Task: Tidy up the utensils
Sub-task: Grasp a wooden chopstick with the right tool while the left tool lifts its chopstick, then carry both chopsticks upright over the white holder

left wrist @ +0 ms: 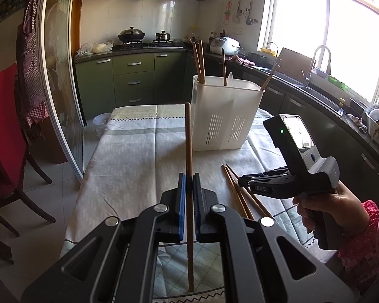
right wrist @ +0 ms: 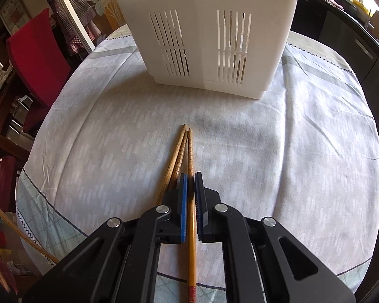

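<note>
The left gripper (left wrist: 189, 184) is pinching a single brown chopstick (left wrist: 188, 136), its jaws pressed onto the shaft partway along, so the stick is running forward toward the white holder (left wrist: 224, 116) and its front end is sitting just short of the holder's near wall in that view; the right gripper (right wrist: 191, 184) is lying low over the worktop (right wrist: 290, 151), its jaws nearly together around one orange-brown chopstick (right wrist: 190, 151) of the loose chopsticks on the cloth (right wrist: 179, 151), though I cannot tell whether that stick is already lifting or only being squeezed where it lies; the two others are resting just beside the left pad, fanning to a shared point.

By my judgement the step in hand is loading chopsticks into the holder, one per hand; the next move is calling for the left stick to be raised, tipped upright and carried over the rim, then let go into a compartment beside the chopsticks in the holder (left wrist: 200, 60); the right pick is calling for a clean lift that is not dragging the neighbours.

Writing: the right gripper's body, seen from the left camera, is reading "DAS" (left wrist: 261, 188); nothing else is legible.
</note>
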`<move>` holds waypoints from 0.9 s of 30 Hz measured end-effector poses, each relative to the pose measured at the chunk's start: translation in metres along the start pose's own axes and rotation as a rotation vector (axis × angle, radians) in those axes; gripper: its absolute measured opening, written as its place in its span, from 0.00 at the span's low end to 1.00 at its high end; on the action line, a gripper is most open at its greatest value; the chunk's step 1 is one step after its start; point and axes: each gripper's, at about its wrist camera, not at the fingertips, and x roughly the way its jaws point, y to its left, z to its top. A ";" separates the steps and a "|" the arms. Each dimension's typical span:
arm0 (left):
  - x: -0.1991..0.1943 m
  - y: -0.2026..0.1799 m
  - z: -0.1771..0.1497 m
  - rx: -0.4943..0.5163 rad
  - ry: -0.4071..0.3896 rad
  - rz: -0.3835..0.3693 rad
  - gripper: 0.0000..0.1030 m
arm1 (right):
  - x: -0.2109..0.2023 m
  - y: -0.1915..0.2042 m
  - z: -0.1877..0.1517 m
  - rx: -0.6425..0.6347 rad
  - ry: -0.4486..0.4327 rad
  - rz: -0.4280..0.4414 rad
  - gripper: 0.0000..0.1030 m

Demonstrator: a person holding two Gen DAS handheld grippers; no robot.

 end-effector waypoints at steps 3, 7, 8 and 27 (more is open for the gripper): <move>-0.001 -0.001 -0.001 0.006 -0.001 0.002 0.05 | -0.019 -0.005 -0.001 0.022 -0.064 0.032 0.07; -0.001 -0.001 -0.001 0.004 -0.004 0.005 0.05 | -0.060 -0.013 -0.008 0.039 -0.192 0.066 0.07; -0.001 -0.002 -0.002 0.003 -0.004 0.004 0.05 | -0.071 -0.015 -0.011 0.043 -0.224 0.071 0.07; -0.017 -0.005 -0.009 0.021 -0.047 0.015 0.05 | -0.195 -0.009 -0.121 -0.034 -0.661 0.004 0.07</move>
